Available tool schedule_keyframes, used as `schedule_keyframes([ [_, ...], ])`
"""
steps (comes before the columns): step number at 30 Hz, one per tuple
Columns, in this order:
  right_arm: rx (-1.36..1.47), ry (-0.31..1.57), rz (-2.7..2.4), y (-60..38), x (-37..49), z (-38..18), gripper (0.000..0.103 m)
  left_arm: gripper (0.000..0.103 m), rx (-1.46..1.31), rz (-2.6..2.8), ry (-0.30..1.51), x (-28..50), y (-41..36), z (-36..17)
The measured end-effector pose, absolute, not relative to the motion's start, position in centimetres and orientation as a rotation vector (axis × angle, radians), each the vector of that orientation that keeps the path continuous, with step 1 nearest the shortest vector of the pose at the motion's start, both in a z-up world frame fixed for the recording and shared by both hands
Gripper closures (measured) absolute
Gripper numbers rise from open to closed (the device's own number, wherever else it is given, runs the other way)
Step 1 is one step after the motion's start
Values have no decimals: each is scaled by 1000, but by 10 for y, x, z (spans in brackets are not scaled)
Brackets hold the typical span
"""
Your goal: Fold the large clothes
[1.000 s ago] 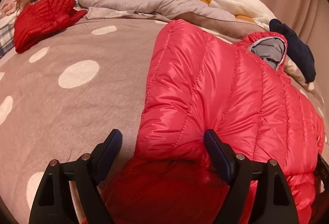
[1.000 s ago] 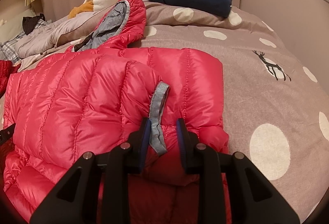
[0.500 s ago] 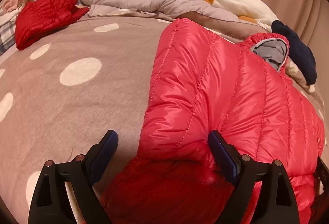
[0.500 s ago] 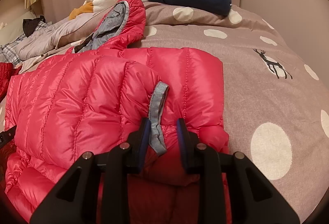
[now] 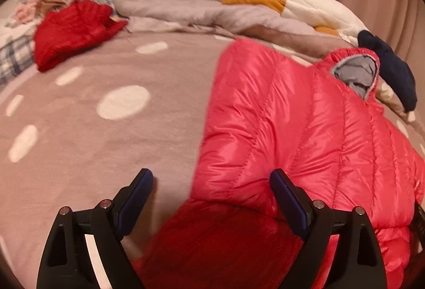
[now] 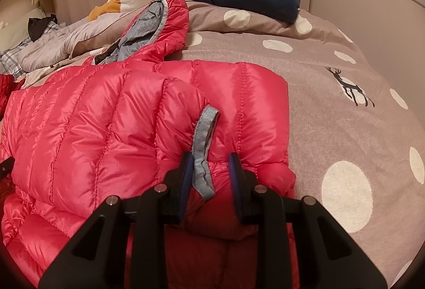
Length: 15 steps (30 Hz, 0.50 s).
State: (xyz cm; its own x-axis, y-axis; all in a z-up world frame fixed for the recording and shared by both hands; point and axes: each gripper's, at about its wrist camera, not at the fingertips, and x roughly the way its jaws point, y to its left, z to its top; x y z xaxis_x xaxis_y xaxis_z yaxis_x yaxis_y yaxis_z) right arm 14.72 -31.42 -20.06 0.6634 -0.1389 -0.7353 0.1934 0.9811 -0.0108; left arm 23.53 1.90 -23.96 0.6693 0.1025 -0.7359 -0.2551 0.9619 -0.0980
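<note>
Through my left wrist view, my left jaws [image 5: 211,198] stand wide, and they have just narrowed a little from their widest. The near corner of the pink down jacket [image 5: 305,129] lies between them, yet neither pad presses on it: the left pad hangs over bare bed cover [image 5: 79,156], the right pad sits against the puffed fabric only loosely. From these jaws the jacket stretches ahead and to the right, its long axis running away from me toward the hood [image 5: 353,71] at the far end. A second, darker red jacket [image 5: 71,31] lies well apart, far ahead to the left.

Through my right wrist view, my right jaws [image 6: 209,177] are narrow and pinch the folded-over sleeve [image 6: 148,124] near its grey cuff [image 6: 203,151], which sticks up between the pads. The jacket's body spreads ahead and to the left of these jaws, with its right edge just ahead of them.

I judge that the next fold turns on the near hem: both jaws sit at it, so the hem would travel forward along the long axis toward the hood, and my left jaws must first close on their corner.
</note>
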Motion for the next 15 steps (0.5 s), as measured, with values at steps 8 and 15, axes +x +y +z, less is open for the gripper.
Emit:
schedule_keyframes([
  [8,134,815,-157,-322,149,-142,28,51,-275,386,670,212,73,-189],
  [15,94,711,-92,-325,225,-69,11,60,-365,643,620,210,152,-180],
])
